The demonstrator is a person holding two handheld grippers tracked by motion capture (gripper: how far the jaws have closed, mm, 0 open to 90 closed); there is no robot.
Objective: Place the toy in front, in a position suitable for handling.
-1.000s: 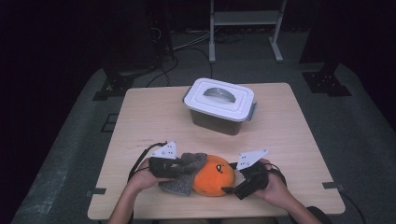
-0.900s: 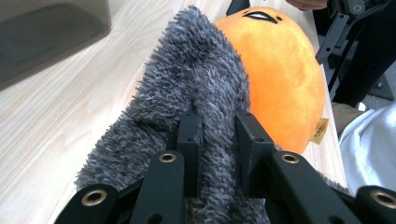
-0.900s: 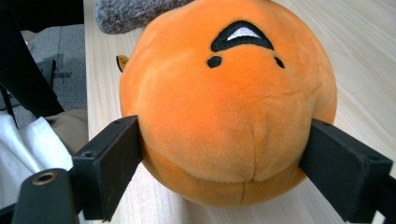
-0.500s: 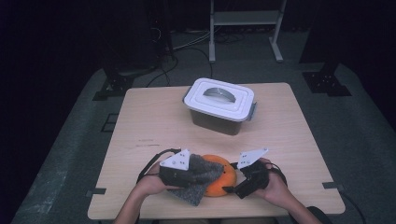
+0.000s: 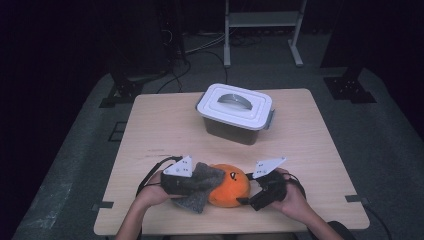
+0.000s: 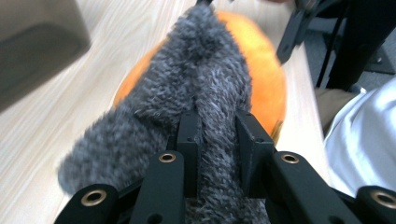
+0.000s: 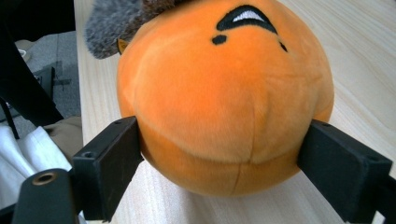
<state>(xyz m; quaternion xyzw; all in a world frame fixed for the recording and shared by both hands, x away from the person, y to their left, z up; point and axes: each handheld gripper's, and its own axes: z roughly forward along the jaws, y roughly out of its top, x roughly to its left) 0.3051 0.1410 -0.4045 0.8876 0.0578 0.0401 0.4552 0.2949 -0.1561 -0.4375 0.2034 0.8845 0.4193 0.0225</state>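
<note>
The right gripper clamps the orange plush ball, steadying it on the tabletop, so the left gripper, pinched shut on the grey cloth, can drape it over

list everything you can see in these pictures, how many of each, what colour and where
plush toy: one, orange with a black stitched face, near edge of the table between the grippers
fuzzy cloth: one, grey, draped on the toy's left side
lidded box: one, white lid, dark body, far middle of the table
table: one, light wood
metal stand: one, pale, on the floor behind the table
left gripper: one, black, shut on the fuzzy cloth
right gripper: one, black, jaws against both sides of the plush toy
hands: two, holding the grippers
</note>
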